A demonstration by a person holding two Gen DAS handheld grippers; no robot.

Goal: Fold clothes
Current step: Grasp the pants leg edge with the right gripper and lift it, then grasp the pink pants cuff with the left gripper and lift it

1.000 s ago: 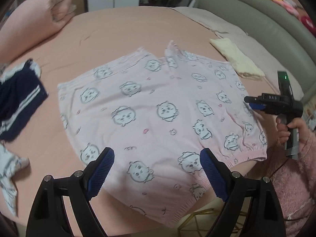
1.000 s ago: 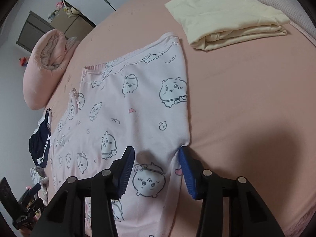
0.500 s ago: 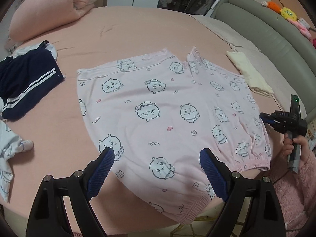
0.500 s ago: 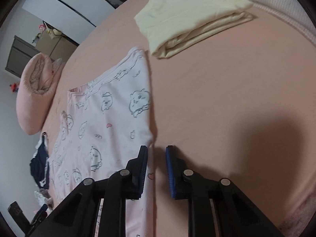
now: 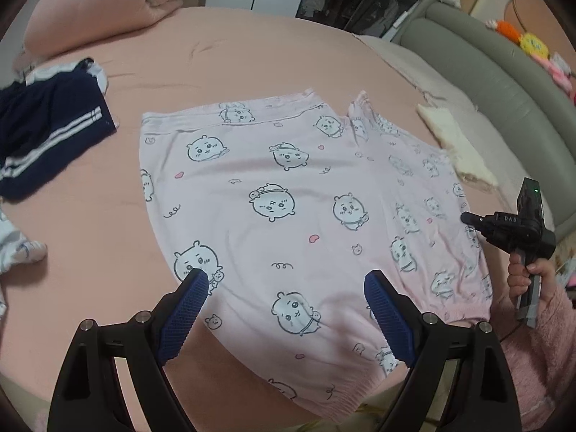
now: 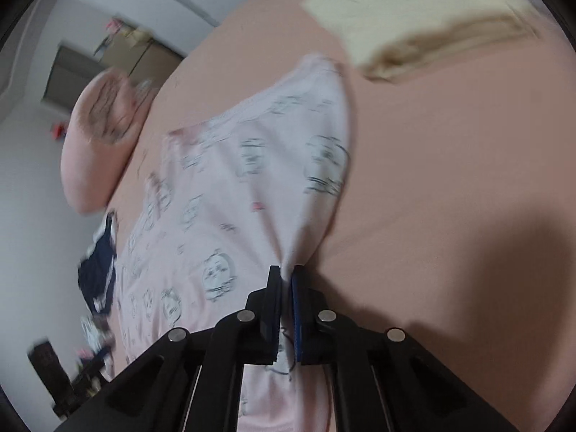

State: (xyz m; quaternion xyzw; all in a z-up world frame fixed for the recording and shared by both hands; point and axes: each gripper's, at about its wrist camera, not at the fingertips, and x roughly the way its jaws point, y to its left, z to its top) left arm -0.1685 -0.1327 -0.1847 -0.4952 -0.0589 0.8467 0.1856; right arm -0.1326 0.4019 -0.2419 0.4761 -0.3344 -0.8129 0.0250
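Pink pajama pants (image 5: 288,216) printed with cartoon faces lie spread flat on the pink bed. My left gripper (image 5: 284,284) is open and hovers above the pants' near part, its blue pads apart and empty. My right gripper (image 6: 286,277) is shut on the pants' right edge (image 6: 298,237), and the cloth bunches up and lifts at the jaws. The right gripper also shows in the left wrist view (image 5: 504,226), held at the pants' right side near the cuff.
A folded cream garment (image 5: 453,147) lies right of the pants, also in the right wrist view (image 6: 414,18). Navy striped shorts (image 5: 46,133) and a white garment (image 5: 18,248) lie left. A rolled pink quilt (image 5: 97,3) sits at the back. A grey headboard (image 5: 504,82) runs along the right.
My right gripper has shut on the pants' edge and lifted it a little. My left gripper has moved left and nearer over the pants, still open.
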